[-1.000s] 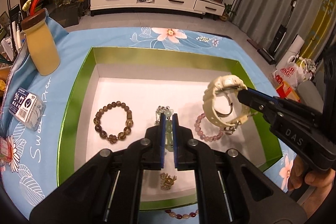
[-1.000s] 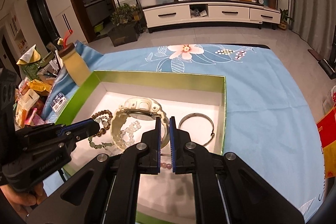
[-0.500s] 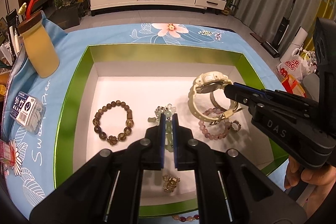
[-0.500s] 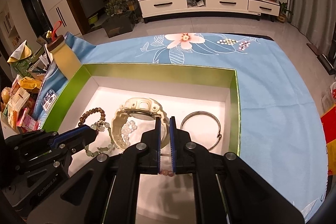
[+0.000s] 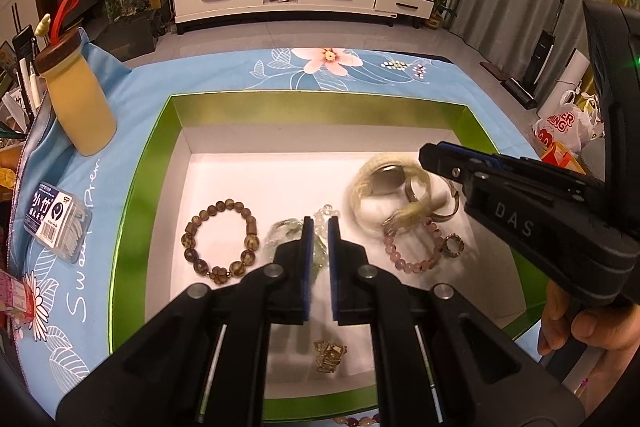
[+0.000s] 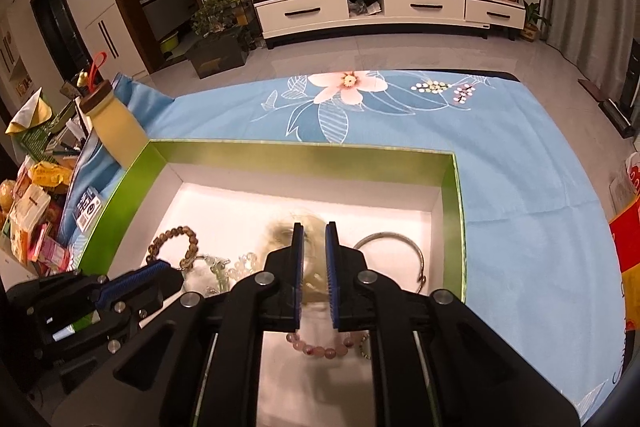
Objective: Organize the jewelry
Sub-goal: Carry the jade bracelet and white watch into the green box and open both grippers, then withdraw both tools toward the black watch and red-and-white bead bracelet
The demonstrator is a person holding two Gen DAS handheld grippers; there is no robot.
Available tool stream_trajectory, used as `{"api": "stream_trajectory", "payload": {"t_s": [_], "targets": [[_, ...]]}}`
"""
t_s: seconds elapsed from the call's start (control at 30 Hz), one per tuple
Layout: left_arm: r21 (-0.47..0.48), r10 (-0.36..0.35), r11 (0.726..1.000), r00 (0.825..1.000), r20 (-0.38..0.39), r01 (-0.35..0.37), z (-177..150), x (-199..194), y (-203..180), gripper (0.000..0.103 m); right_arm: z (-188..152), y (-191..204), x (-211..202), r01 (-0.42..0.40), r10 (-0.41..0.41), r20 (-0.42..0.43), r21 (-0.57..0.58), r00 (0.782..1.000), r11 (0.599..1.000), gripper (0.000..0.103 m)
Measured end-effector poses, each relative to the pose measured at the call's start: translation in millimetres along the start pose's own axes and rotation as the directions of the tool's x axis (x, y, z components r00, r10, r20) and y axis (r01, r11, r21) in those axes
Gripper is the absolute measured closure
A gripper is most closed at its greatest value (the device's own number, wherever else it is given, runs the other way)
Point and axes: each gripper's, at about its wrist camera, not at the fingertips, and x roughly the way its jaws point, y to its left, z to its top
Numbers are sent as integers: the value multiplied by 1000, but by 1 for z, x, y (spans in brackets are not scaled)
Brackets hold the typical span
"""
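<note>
A green-walled box [image 5: 148, 163] with a white floor holds the jewelry. A cream watch [image 5: 384, 187] lies blurred at its right side, over a silver bangle [image 6: 400, 239] and a pink bead bracelet [image 5: 412, 259]. My right gripper [image 6: 314, 239] hovers just above the watch with a narrow gap between its jaws, holding nothing; it also shows in the left wrist view [image 5: 432, 151]. My left gripper [image 5: 319, 227] is nearly closed and empty above a pale green bead bracelet [image 5: 280, 231]. A brown bead bracelet [image 5: 220, 243] lies at the left.
A small ring [image 5: 454, 245] and a gold trinket [image 5: 330, 355] lie in the box. A yellow bottle [image 5: 80, 107] and a toothpick box [image 5: 54, 223] stand left of it on the blue floral cloth [image 6: 520, 167]. Loose beads [image 5: 356, 419] lie outside the near wall.
My right gripper lowered the watch into the box's right side, let go of it and opened slightly. The left gripper stayed over the green beads.
</note>
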Motion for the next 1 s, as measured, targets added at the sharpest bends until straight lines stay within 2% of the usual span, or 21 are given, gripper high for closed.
{"api": "stream_trajectory", "payload": {"t_s": [0.07,0.13,0.23,0.37,0.43,0.5,0.6,0.67,0.77,0.83,1.0], "targets": [[-2,-1,1000,1000,3,1,1,-2,0,89,2,-1,-1,-5,5,4,10,1000,1000,86],[-4,5,1000,1000,11,-5,0,-5,1,72,2,-2,-5,-14,14,13,21,1000,1000,86],[-12,10,1000,1000,26,-10,-1,-12,1,59,-2,-7,-14,-33,32,28,36,999,999,86],[-11,18,1000,999,43,-18,-3,-23,-1,49,-10,-13,-29,-59,56,49,51,997,997,83],[-9,29,1000,998,55,-28,-5,-30,-4,35,-15,-16,-40,-73,69,67,58,995,996,78],[-13,30,999,998,64,-29,-7,-36,-4,30,-21,-19,-54,-86,80,92,63,992,994,72],[-19,47,999,996,73,-46,-13,-48,-5,17,-29,-20,-71,-90,82,122,59,989,994,64],[-18,50,999,996,76,-48,-17,-56,-6,16,-36,-21,-85,-85,77,142,53,987,995,57],[-20,59,998,995,83,-58,-25,-68,-5,8,-48,-21,-105,-73,65,168,43,984,996,45],[-33,63,998,994,84,-60,-31,-77,-1,3,-57,-22,-117,-59,51,182,42,982,997,34],[-112,76,992,993,87,-66,-50,-101,24,2,-78,-28,-133,-48,40,170,44,985,998,20]]}}
